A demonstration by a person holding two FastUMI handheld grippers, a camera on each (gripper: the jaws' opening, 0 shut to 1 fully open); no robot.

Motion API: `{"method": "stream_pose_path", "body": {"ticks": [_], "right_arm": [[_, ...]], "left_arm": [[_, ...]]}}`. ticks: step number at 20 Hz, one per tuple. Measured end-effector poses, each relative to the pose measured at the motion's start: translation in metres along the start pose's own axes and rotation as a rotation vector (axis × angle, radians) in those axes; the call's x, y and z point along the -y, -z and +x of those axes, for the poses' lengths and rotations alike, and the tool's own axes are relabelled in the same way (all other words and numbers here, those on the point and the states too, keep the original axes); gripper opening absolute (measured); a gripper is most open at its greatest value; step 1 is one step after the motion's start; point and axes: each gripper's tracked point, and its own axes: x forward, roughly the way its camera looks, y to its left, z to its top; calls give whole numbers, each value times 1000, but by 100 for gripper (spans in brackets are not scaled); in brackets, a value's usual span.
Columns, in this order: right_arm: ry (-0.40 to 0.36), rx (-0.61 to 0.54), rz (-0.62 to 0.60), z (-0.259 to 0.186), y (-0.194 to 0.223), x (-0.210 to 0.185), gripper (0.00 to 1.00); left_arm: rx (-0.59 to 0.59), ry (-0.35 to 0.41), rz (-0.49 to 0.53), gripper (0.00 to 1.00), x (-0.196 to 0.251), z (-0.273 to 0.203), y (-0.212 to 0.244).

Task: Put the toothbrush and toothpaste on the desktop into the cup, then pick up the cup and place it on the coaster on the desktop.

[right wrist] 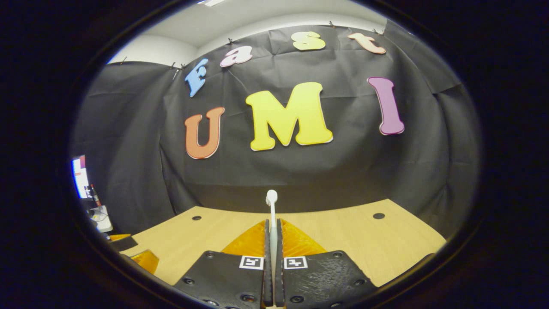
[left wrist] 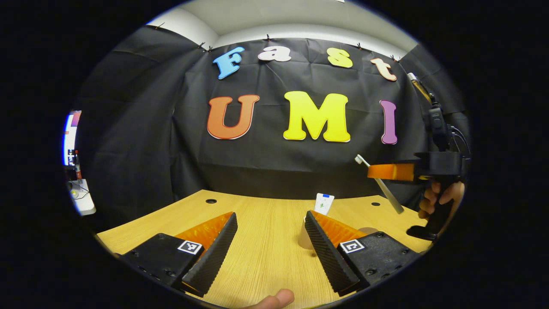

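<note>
In the left gripper view, the left claw (left wrist: 270,231) hangs low over the wooden desk (left wrist: 266,257), released, its two fingers wide apart with bare wood between them. A fingertip (left wrist: 274,299) of the holding hand pokes in at the bottom edge. Just beyond the claw's right finger stands the cup (left wrist: 305,238), mostly hidden by that finger, with the toothpaste (left wrist: 324,203) sticking up out of it (only its flat upper end is visible). Further right and higher, well off the desk, the right claw (left wrist: 373,171) grasps the toothbrush (left wrist: 381,184), which slants with bristles up and left and handle down to the right; a hand (left wrist: 441,198) grips the handle below.

In the right gripper view, the right claw (right wrist: 272,234) is clenched on the toothbrush (right wrist: 272,210), whose head rises just ahead of the fingertips.
</note>
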Motion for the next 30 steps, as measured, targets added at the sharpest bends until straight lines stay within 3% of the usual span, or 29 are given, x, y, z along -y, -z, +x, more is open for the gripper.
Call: {"method": "stream_pose_path", "body": {"ticks": [5,8,12,14,16,19,20,26,30], "right_arm": [[32,46,-43,48,-11,-26,7],[29,-16,-123,72,8,-41,8],[52,-48,-162,77,23,-27,1],[78,-80,-136,80,31,-11,22],[80,-110,-98,82,38,-6,23],[99,-115,-134,83,41,3,24],[106,-112,-152,81,42,6,34],[170,-159,-136,73,66,32,61],[220,-237,-75,68,98,59,89]], "left_arm": [[-10,37,2,98,4,-27,12],[-24,51,4,98,3,-30,18],[-27,40,-8,98,-10,-29,24],[-39,40,-11,98,-11,-26,29],[-48,35,-20,98,-13,-25,32],[-53,38,-21,98,-10,-23,35],[-48,37,-14,98,-10,-24,35],[-42,42,22,98,1,-22,40],[-58,51,27,98,8,-22,51]]}}
